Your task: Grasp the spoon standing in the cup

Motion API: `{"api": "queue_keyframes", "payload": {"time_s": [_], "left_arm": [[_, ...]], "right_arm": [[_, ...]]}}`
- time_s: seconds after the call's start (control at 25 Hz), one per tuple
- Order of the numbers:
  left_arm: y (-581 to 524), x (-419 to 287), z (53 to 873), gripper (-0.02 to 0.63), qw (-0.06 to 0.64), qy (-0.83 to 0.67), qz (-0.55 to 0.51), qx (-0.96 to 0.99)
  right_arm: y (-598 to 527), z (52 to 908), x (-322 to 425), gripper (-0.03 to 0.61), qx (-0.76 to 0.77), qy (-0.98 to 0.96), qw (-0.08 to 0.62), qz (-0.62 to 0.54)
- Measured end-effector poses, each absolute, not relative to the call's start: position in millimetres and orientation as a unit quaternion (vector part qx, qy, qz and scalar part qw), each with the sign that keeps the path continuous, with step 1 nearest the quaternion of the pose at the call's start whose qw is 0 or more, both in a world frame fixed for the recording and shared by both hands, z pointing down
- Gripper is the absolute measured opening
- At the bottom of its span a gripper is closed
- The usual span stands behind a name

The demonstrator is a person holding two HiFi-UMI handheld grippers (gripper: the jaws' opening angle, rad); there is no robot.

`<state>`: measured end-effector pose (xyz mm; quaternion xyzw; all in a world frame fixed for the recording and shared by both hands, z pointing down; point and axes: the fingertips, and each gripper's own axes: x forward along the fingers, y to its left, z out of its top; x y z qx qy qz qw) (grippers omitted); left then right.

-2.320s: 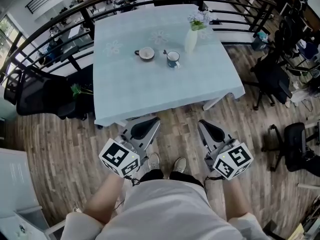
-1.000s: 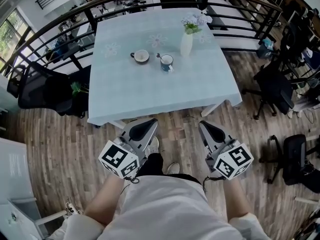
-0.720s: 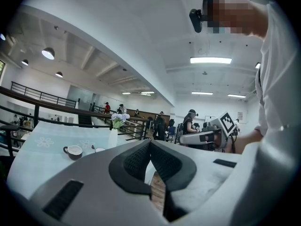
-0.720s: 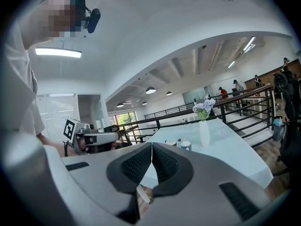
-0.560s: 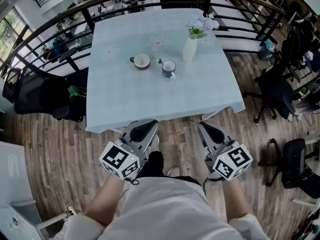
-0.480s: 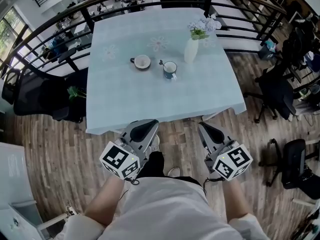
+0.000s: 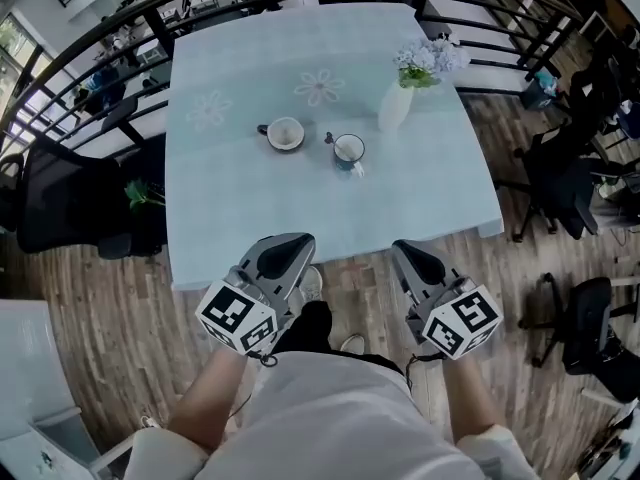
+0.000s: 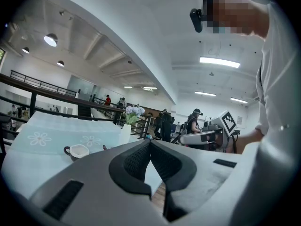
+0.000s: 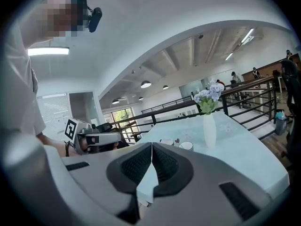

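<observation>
Standing in the cup (image 7: 349, 151), spoon (image 7: 330, 139) well beyond closed, empty left gripper (image 7: 298, 239) and right gripper (image 7: 398, 247)

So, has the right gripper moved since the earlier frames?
Yes, forward: the right gripper now reaches the table's near edge; earlier, floor showed between them.

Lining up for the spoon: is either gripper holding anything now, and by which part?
Nothing held. Left gripper and right gripper are shut, empty; the spoon stands untouched in the cup.
</observation>
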<state>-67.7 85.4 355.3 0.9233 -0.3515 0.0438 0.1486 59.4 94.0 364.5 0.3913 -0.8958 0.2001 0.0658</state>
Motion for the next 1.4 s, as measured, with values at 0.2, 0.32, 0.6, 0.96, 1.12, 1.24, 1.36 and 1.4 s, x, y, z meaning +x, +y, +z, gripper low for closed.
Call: {"api": "queue_keyframes", "payload": {"time_s": [0.2,0.32,0.6,0.96,1.12,1.24,1.36,1.4], "left_arm": [[40,-81,368,0.018,0.163,-0.339,0.046,0.925],[17,-89,373,0.018,0.169,-0.332,0.047,0.927],[-32,-105,375,0.018,0.177,-0.317,0.050,0.930],[-80,-120,380,0.018,0.185,-0.299,0.051,0.935],[-93,-125,382,0.018,0.188,-0.299,0.049,0.934],[-98,-124,384,0.018,0.192,-0.298,0.050,0.933],[-102,-121,385,0.018,0.195,-0.299,0.051,0.933],[-103,-120,386,0.018,0.196,-0.299,0.052,0.932]], "right_arm": [[50,372,42,0.021,0.400,-0.889,0.074,0.213],[30,376,31,0.021,0.399,-0.888,0.084,0.213],[-16,374,18,0.021,0.418,-0.877,0.087,0.221],[-59,379,2,0.021,0.435,-0.867,0.090,0.227],[-70,379,-2,0.021,0.438,-0.865,0.094,0.228],[-77,378,-2,0.021,0.440,-0.863,0.094,0.229],[-81,378,-1,0.021,0.438,-0.864,0.094,0.231],[-82,379,0,0.021,0.437,-0.864,0.094,0.232]]}}
